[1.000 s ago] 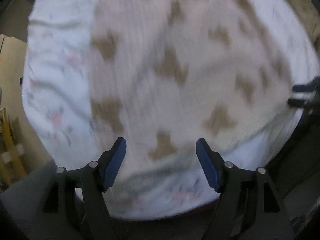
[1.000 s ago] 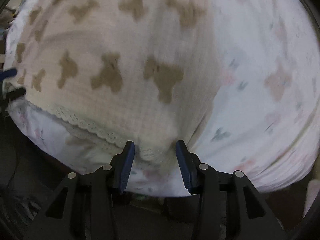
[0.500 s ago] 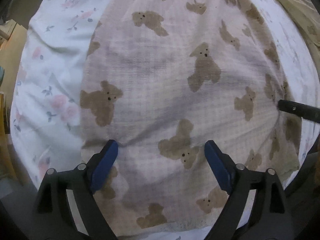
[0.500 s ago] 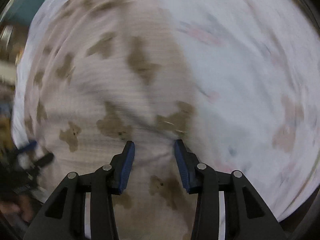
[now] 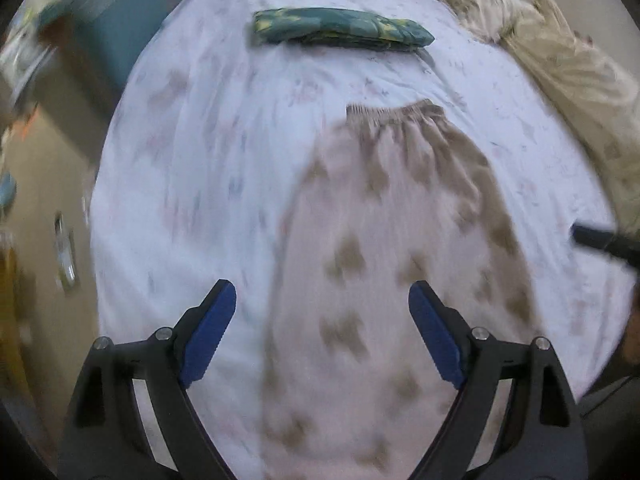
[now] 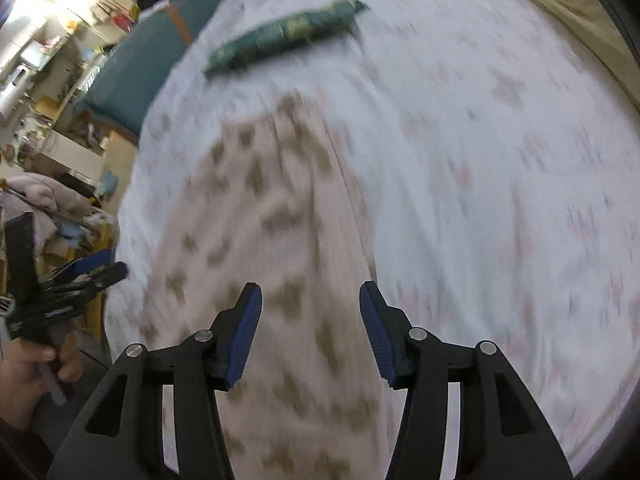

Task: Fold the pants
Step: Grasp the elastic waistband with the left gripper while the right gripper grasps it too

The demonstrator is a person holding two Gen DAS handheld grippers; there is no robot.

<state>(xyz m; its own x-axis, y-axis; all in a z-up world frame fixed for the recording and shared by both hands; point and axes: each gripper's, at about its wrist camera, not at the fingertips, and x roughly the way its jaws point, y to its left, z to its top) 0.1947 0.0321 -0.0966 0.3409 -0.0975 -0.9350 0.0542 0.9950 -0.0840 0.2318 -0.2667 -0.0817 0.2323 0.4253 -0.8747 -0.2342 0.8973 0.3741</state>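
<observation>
Pale pink pants with brown bear print lie lengthwise on the bed, folded in half along their length, the gathered waistband at the far end. They also show in the right wrist view. My left gripper is open and empty, raised above the near end of the pants. My right gripper is open and empty above the pants' near right edge. The left gripper shows at the left of the right wrist view. Both views are motion-blurred.
A white floral bedsheet covers the bed. A folded green patterned garment lies at the far end, also in the right wrist view. A beige crumpled blanket lies along the right. A teal chair and cluttered shelves stand left.
Both grippers have lifted up and back from the pants' hem, so the whole garment is now in view. The right jaws have opened wider.
</observation>
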